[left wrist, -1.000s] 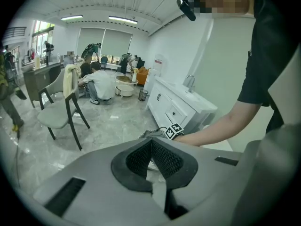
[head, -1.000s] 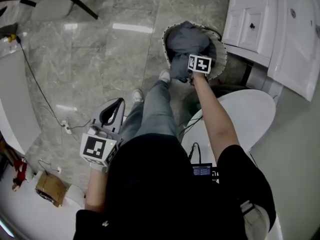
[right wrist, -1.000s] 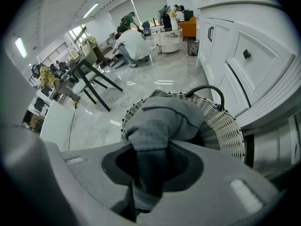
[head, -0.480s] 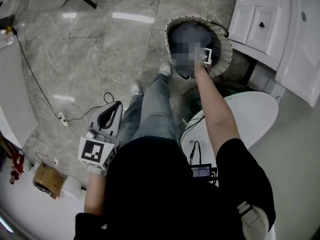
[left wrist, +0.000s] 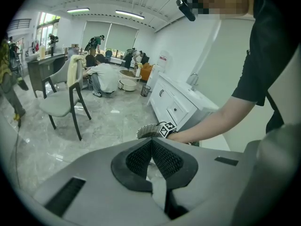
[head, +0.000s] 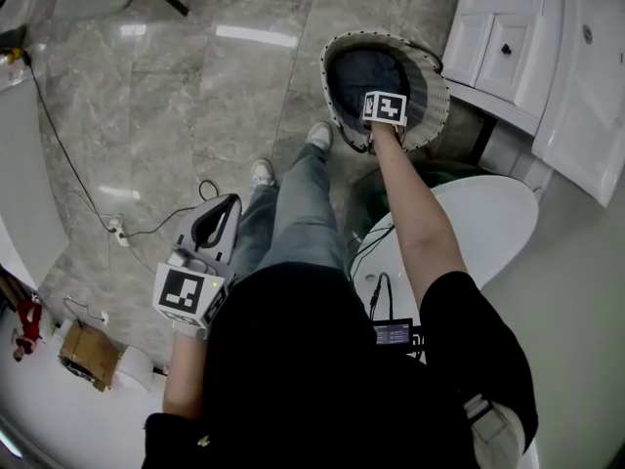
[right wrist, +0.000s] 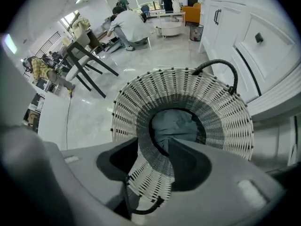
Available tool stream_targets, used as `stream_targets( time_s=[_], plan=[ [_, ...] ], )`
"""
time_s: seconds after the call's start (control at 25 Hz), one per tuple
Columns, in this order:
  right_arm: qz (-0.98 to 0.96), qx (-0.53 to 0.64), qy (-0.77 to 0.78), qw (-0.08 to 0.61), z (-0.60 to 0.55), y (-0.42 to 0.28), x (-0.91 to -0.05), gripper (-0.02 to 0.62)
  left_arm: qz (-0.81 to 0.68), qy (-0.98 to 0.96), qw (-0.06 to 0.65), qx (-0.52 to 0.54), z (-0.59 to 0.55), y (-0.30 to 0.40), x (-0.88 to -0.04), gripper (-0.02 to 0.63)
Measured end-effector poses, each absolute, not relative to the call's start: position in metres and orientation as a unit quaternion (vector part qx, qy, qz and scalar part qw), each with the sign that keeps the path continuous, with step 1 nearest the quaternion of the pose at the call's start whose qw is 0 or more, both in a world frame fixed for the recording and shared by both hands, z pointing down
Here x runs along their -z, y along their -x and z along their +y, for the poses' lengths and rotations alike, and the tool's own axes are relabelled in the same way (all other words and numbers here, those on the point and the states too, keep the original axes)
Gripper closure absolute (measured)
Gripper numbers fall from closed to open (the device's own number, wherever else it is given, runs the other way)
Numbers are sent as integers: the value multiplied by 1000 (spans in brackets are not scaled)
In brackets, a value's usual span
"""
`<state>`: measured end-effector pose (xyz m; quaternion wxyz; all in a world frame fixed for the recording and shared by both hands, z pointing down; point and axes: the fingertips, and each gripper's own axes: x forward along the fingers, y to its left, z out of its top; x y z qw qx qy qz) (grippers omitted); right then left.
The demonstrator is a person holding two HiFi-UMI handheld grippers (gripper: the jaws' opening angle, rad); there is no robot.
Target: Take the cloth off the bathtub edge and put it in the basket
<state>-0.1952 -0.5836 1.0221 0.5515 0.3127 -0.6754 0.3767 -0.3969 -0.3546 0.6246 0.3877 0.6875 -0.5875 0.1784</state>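
A grey-blue cloth lies at the bottom of the white woven basket on the floor. My right gripper hangs over the basket's near rim. In the right gripper view the cloth rests loose inside the basket. The right gripper has its jaws opening, with the basket's near wall between them and no cloth in them. My left gripper is held low at the left, beside the person's leg. In its own view the left gripper has its pads together on nothing.
A white cabinet stands right behind the basket. A white rounded fixture sits below it at the right. A cable trails over the marble floor, and a cardboard box lies at the lower left. The person's feet stand close to the basket.
The cloth was bunched at my right gripper above the basket. It now lies loose inside the basket, and the gripper's jaws have parted. The left gripper has stayed put.
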Motion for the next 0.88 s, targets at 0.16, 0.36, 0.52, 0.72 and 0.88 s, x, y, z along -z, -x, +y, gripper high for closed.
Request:
stream_targets(
  time_s=[0.16, 0.36, 0.52, 0.72, 0.88],
  plan=[
    [-680, -370, -313, 550, -582, 200, -1004, 388, -587, -693, 381, -174, -354, 398, -615, 594],
    [-698, -354, -311, 540, -580, 211, -962, 449, -584, -705, 366, -169, -352, 402, -596, 593],
    [-718, -327, -315, 528, -577, 221, -919, 592, -581, -715, 356, -155, -350, 402, -579, 594],
    [-740, -314, -315, 505, -573, 234, -863, 598, -576, -729, 346, -134, -352, 403, -558, 594],
    [-762, -309, -315, 474, -564, 246, -814, 600, -571, -741, 331, -124, -353, 406, -542, 593]
  ],
)
